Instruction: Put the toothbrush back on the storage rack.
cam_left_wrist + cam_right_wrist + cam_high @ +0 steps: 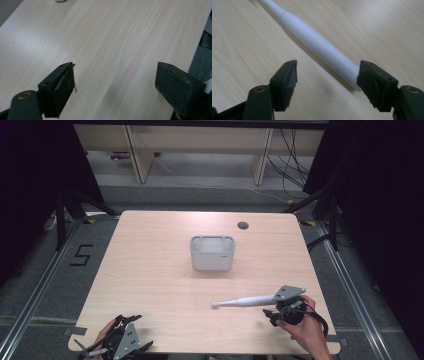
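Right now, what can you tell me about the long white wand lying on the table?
The white wand is a slim, smooth, glossy piece, plastic by its look. A thick round handle tapers past a fine seam into a thin neck with a small rounded head. It lies flat on the pale wooden table, head pointing left in the high view. Its butt end sits by one jaw of the right tool, whose jaws stand open.

A single readable mark shows in the high view: a black numeral "5" [81, 255] painted or taped on the grey floor [40, 285], at about nine o'clock from the table [150, 270], just off its left edge. The front of the white container [212, 253] at the table's middle may carry a small mark near its upper right corner, at about two o'clock, but it is too small to read.
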{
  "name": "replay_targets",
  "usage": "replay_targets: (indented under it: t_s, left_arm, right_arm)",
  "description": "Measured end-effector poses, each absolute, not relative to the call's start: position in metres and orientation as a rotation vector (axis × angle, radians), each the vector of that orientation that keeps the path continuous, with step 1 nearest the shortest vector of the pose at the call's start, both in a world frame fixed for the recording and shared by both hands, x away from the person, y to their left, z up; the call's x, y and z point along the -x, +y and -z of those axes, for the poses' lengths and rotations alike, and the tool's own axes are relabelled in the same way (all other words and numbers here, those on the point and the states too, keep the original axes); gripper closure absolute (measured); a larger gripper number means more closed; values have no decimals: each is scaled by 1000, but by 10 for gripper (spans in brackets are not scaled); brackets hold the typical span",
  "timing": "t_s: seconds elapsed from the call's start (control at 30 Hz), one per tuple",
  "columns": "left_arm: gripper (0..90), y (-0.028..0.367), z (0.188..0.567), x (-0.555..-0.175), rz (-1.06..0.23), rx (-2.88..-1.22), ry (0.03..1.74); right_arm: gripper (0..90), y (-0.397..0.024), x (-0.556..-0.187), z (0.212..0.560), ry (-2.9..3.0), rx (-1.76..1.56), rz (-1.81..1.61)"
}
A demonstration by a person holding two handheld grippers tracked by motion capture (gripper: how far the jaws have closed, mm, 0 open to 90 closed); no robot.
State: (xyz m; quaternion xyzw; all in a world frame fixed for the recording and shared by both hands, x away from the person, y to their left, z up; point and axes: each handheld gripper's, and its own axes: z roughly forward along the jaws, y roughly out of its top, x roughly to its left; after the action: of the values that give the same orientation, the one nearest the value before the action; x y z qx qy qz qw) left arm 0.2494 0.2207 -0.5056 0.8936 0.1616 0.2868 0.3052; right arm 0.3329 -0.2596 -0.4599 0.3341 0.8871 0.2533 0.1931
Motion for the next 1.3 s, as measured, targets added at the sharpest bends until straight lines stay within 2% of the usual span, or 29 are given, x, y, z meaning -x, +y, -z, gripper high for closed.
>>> replay_targets:
  t_s: [0.53,1.3]
  left_arm:
    - [156,221,503,-249,-751,-2380,417]
    - [155,222,504,-249,-755,-2374,419]
  right_arm:
    - [393,-213,-360,458,2631,-740,-577]
    - [463,-196,-391,471,2796,-648,-458]
